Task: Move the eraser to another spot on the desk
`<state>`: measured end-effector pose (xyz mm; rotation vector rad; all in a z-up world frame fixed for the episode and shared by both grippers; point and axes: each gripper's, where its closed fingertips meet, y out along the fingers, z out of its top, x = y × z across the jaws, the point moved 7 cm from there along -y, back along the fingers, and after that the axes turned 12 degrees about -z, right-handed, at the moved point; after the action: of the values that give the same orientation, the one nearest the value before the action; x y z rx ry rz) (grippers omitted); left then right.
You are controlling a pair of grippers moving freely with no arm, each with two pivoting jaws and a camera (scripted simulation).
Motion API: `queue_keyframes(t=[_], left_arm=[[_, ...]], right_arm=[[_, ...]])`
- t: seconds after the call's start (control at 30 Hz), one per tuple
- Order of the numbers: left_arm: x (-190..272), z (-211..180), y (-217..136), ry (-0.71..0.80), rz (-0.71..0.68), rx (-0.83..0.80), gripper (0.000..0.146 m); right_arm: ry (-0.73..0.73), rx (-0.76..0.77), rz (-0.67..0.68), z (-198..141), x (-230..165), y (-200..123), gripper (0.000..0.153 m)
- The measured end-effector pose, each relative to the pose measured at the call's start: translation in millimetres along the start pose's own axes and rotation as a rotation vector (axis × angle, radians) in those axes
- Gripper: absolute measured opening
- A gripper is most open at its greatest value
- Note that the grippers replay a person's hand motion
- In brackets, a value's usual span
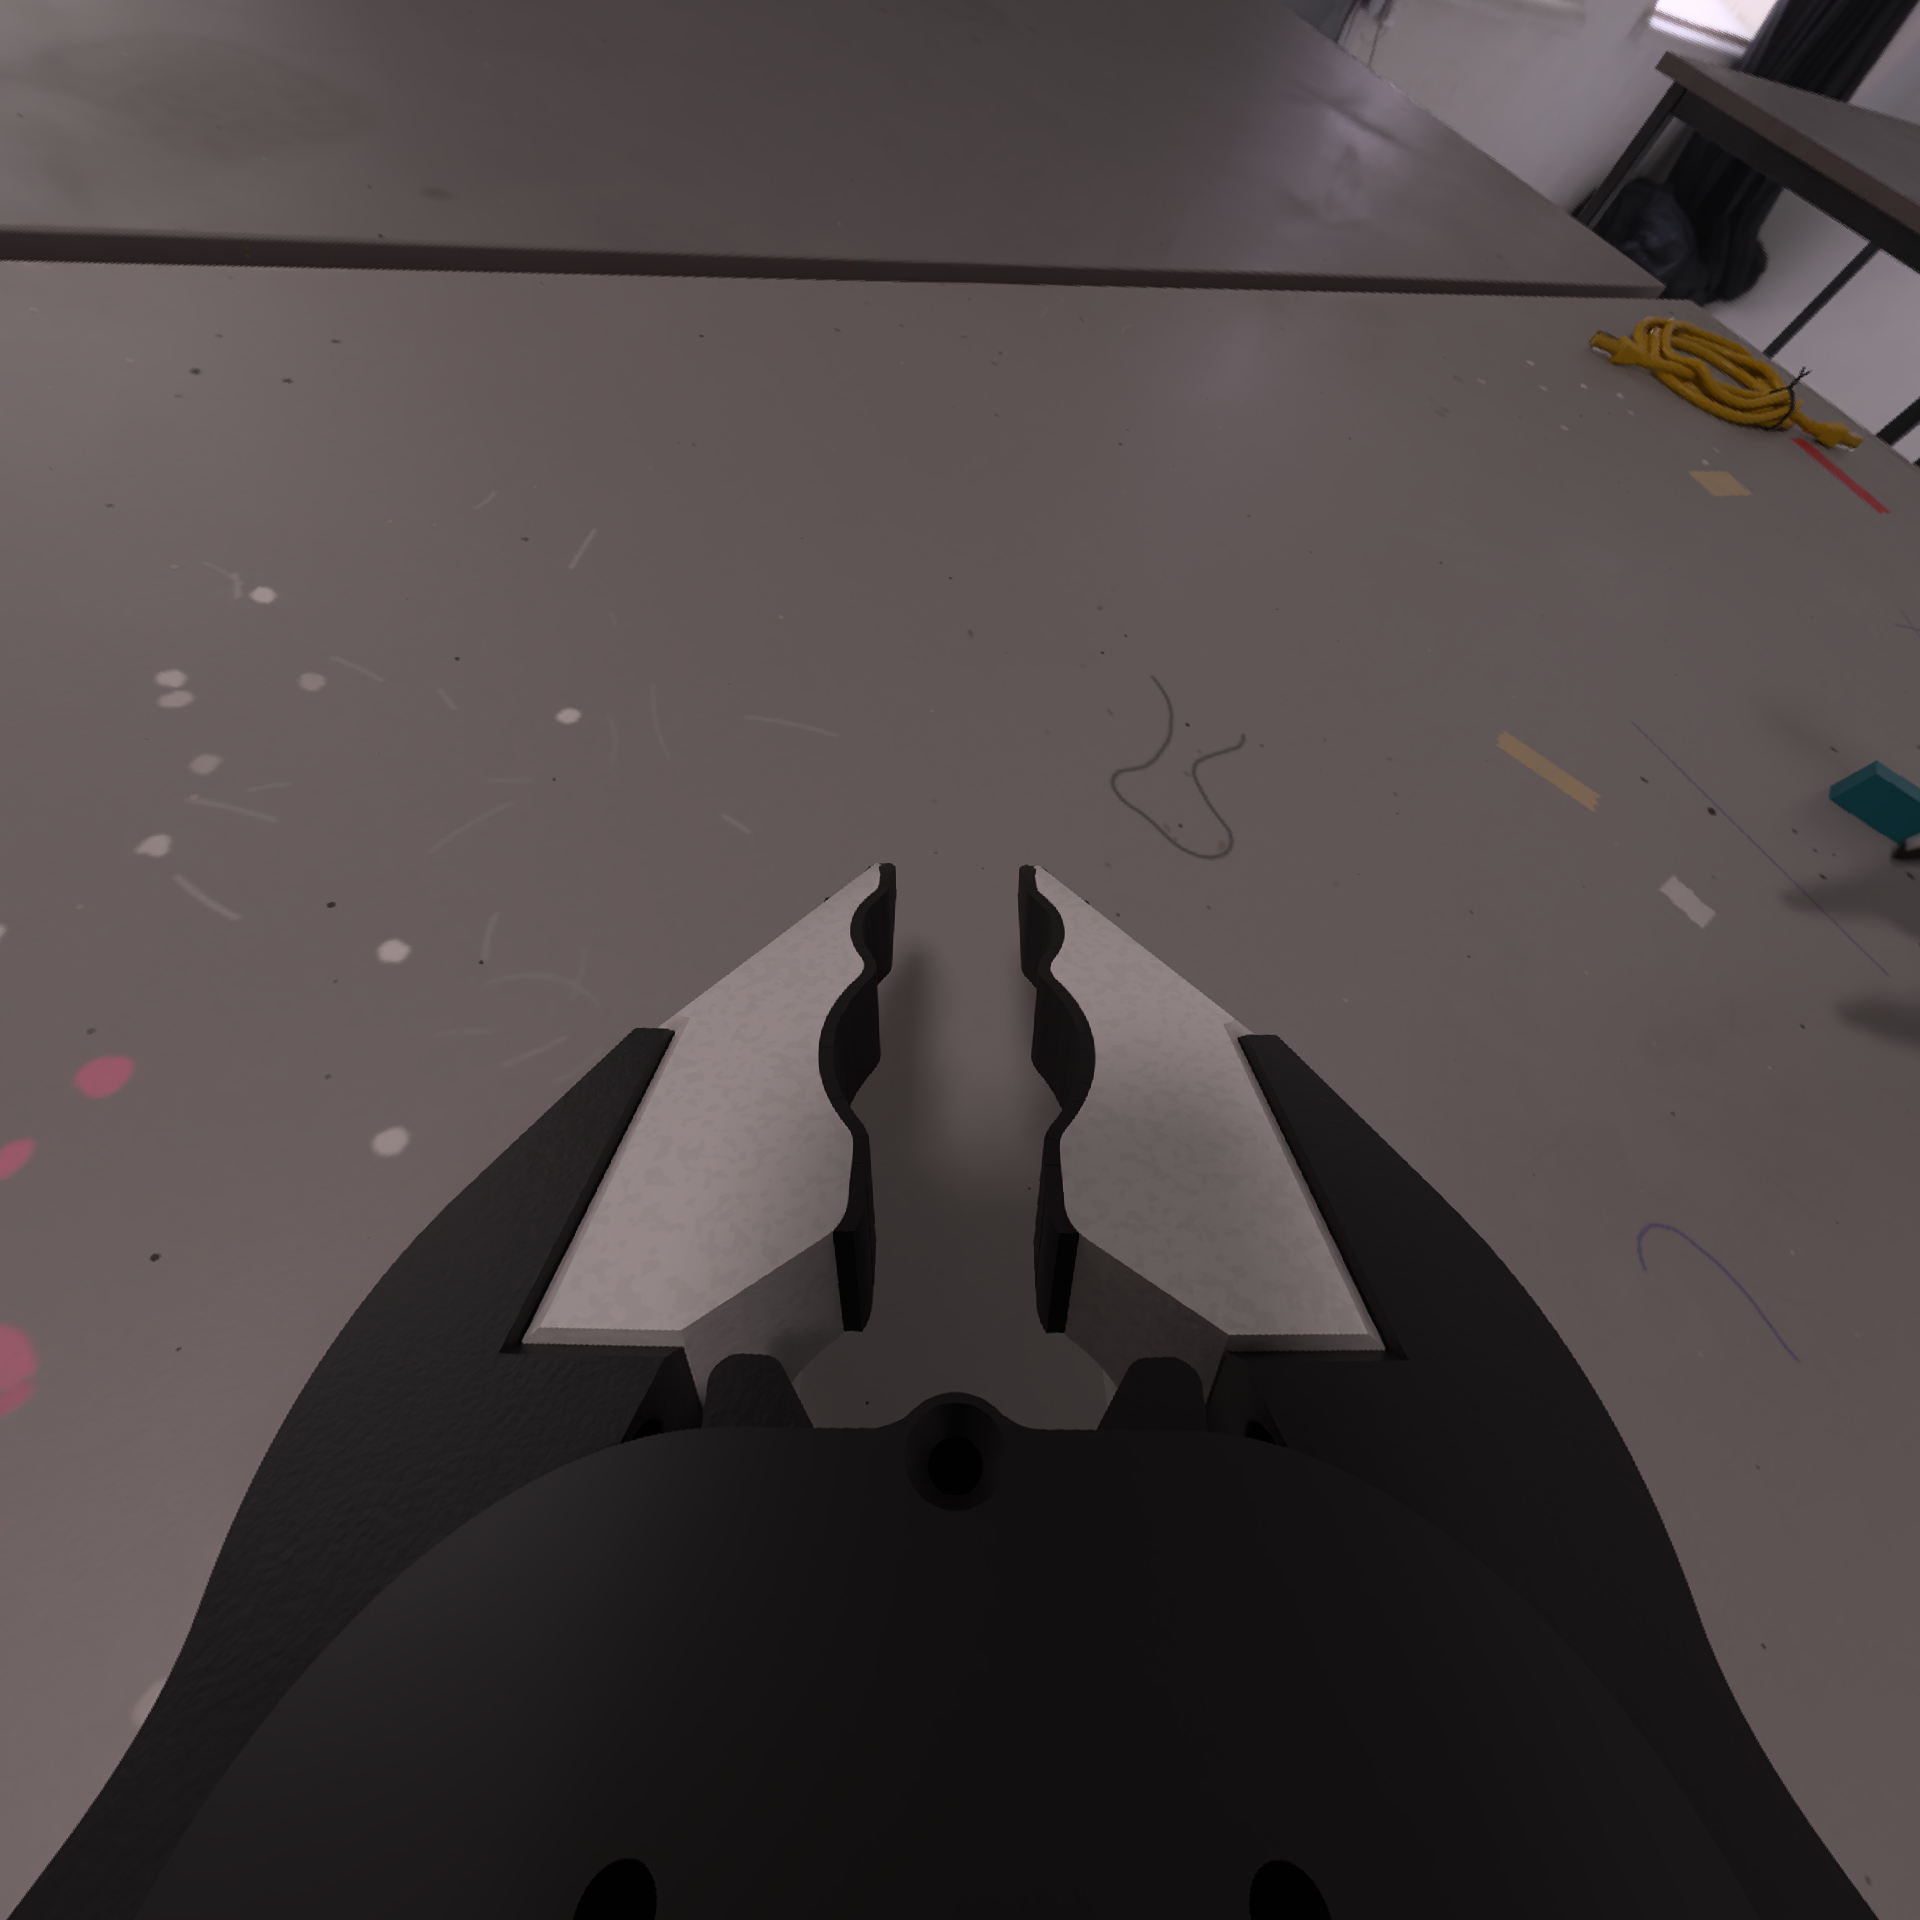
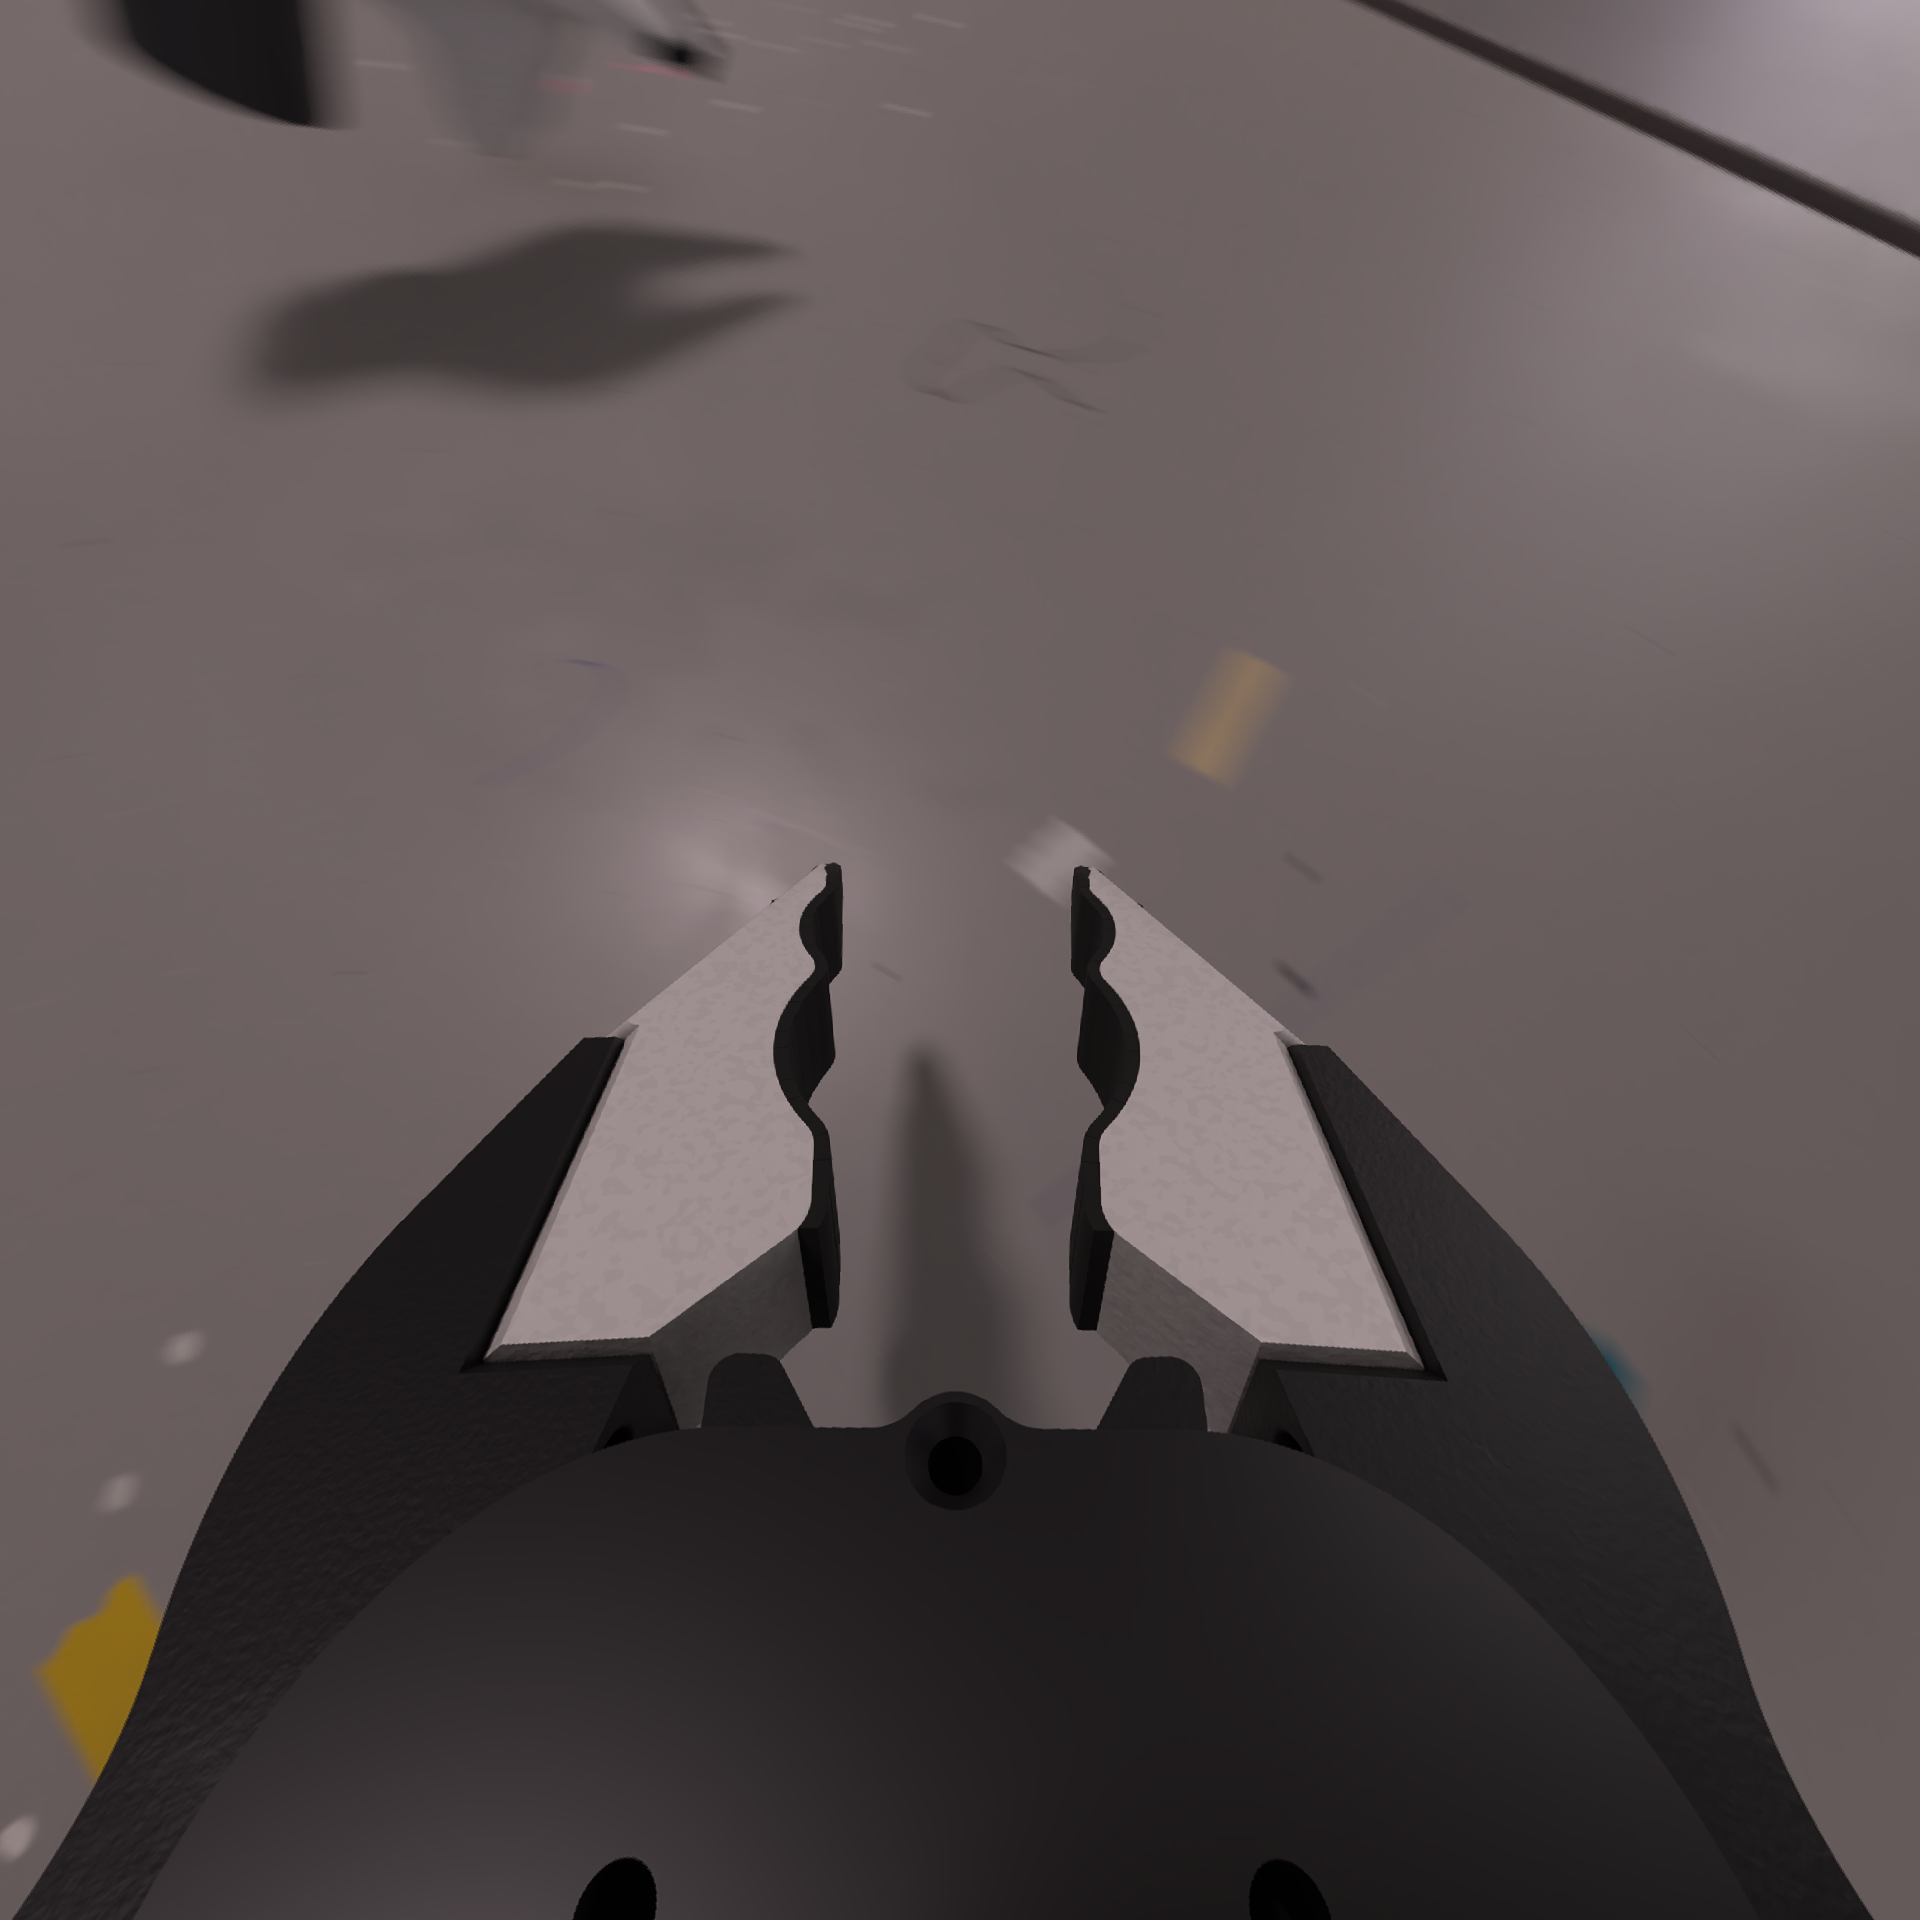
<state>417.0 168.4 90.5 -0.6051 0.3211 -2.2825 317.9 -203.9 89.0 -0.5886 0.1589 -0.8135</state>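
Your left gripper (image 1: 956, 883) hovered spread and empty over the grey desk (image 1: 727, 520). The teal eraser (image 1: 1878, 798) sat at three o'clock, a yellow rope (image 1: 1704, 379) at two. Your right gripper (image 2: 956, 883) was spread wider, also empty.

so the eraser (image 1: 1878, 800) is a small teal block, boxy with flat faces, lying on the grey surface (image 1: 935, 582) way off to the right of the left tongs (image 1: 956, 873) and a bit ahead of their tips. it's cut off by the frame edge so only part shows. nothing's gripping it, and it's well apart from those tongs.
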Motion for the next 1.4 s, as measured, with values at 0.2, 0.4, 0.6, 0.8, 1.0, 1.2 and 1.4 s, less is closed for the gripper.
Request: queue_keyframes(t=[0.2, 0.4, 0.6, 0.8, 1.0, 1.2, 1.4], left_arm=[[2, -2, 2, 0.010, -0.005, -0.015, 0.023], [1, -2, 2, 0.007, -0.001, -0.015, 0.023], [2, -3, 3, 0.011, -0.004, -0.025, 0.023], [2, -3, 3, 0.009, -0.010, -0.027, 0.023], [2, -4, 3, 0.006, -0.010, -0.024, 0.023], [2, -4, 3, 0.012, -0.007, -0.029, 0.023], [4, -5, 4, 0.030, -0.006, -0.033, 0.023]], right_arm=[[0.120, -0.157, -0.333, -44, 55, -29, 0.046], [0.083, -0.172, -0.573, -56, 73, -40, 0.042], [0.196, -0.211, -0.550, -72, 88, -38, 0.037], [0.174, -0.211, -0.512, -71, 89, -35, 0.018], [0.090, -0.135, -0.307, -42, 58, -25, 0.011], [-0.144, -0.099, 0.102, 0, -33, 7, 0.011], [-0.225, -0.138, 0.224, 8, -78, 50, 0.011]])
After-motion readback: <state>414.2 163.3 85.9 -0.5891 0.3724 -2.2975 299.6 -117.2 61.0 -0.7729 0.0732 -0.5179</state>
